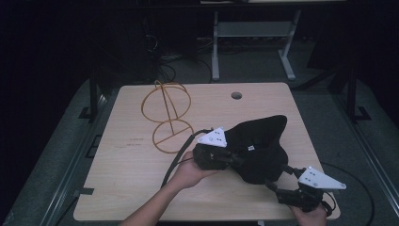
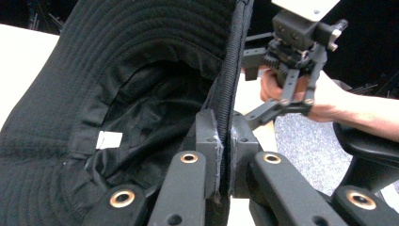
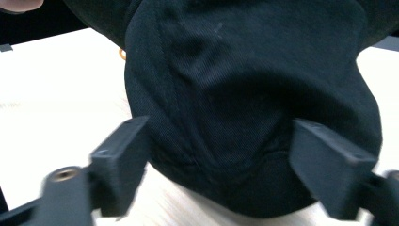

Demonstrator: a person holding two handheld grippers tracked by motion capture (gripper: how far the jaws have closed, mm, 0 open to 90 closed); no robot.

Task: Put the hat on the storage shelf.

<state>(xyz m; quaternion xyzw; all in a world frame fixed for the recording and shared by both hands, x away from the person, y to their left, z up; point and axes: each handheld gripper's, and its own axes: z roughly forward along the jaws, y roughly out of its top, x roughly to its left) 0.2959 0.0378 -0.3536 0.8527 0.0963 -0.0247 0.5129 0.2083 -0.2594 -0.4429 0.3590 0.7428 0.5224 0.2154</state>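
The left gripper pinches the brim of a black hat; in the left gripper view its jaws are pressed together on the brim's corded edge, which runs straight up from between them. To the left of those jaws the hat's hollow inside opens, with a small white tag on the lining. Beyond the brim edge, up and to the right, the right gripper shows, held in a hand.

The right gripper sits just in front of the hat's crown, near the table's front right edge. Its jaws are spread wide. In the right gripper view the dark crown bulges between and above the jaws; I cannot tell whether either jaw touches the cloth.

Left of the left gripper lies bare tabletop up to a wire stand of yellow rings, well apart from the hat. A round hole sits near the far edge. Right of the hat, a narrow strip of table remains before the side edge.
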